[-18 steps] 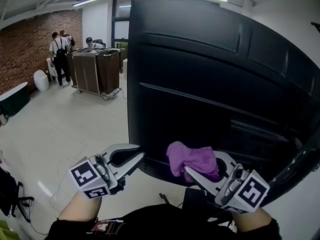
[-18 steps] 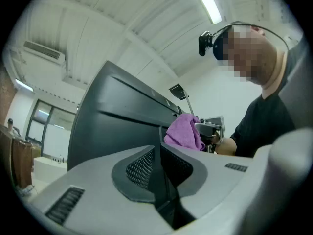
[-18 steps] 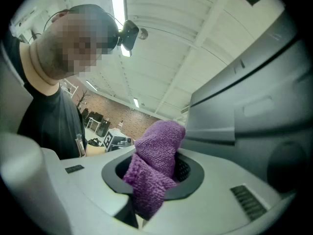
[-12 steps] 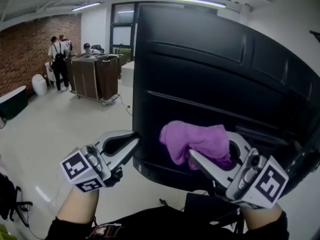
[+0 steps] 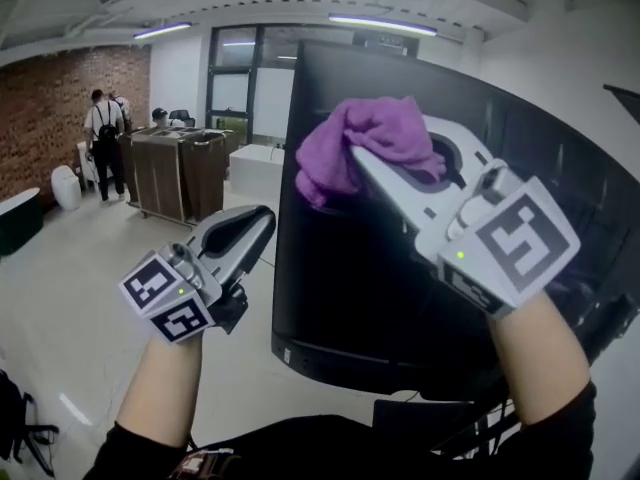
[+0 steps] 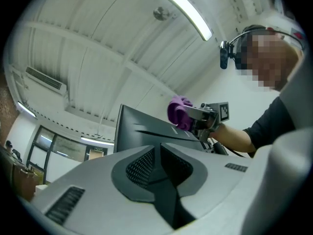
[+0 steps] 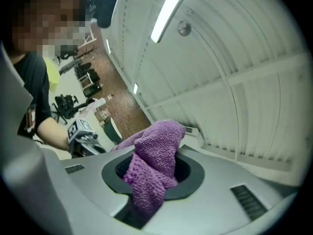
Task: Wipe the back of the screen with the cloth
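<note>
Mid-wipe, it seems: right tongs [image 5: 375, 153] grip a fluffy purple cloth [image 5: 350, 133] high on a large black screen's back [image 5: 380, 268]. Left tongs [image 5: 262, 223] are closed and empty. Next, probably sweep downward, pressing.

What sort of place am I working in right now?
Probably an open-plan office or workshop hall: a brick wall, ceiling strip lights, and people standing by a brown cabinet beyond the screen.

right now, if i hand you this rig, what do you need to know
Right gripper: shut on the purple cloth, held up at the top edge of the screen.
Left gripper: shut, empty, beside the screen's left edge.
Done: cloth gripped and at the back; wiped area does not show.
Left: wipe down and across the back.
</note>
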A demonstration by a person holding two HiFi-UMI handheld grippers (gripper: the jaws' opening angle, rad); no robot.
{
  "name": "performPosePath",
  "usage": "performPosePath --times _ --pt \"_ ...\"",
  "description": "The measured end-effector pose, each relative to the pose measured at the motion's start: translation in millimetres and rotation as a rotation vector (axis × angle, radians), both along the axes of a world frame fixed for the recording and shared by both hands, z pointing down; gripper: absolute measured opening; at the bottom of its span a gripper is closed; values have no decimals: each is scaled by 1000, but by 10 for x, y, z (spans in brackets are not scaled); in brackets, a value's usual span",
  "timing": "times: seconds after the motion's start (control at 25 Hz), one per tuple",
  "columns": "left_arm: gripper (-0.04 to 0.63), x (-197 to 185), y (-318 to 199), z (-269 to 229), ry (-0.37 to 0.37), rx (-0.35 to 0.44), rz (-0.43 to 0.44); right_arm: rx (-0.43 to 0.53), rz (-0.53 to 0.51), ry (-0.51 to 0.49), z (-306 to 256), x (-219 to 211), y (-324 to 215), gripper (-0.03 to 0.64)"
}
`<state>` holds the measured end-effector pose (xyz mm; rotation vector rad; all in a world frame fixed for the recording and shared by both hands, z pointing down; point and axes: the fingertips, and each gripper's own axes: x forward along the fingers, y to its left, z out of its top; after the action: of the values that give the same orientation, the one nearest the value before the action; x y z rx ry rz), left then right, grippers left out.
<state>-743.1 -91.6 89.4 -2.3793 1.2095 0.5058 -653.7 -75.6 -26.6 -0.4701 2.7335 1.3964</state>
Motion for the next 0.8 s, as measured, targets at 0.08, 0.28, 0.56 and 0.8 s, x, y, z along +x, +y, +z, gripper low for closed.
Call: performPosePath --times 0.08,0.28,0.56,0.8 --pt "32 -89 30 -78 -8 18 2 78 109 4 -169 -167 -199 107" --pt "32 -199 -30 -427 -35 70 -8 178 274 8 -508 -468 -692 109" --pt "32 -174 -108 -536 -52 94 6 329 441 129 -426 -716 -1040 109" --pt "32 -146 -126 -504 -71 81 4 335 476 192 -437 -602 -1099 109"
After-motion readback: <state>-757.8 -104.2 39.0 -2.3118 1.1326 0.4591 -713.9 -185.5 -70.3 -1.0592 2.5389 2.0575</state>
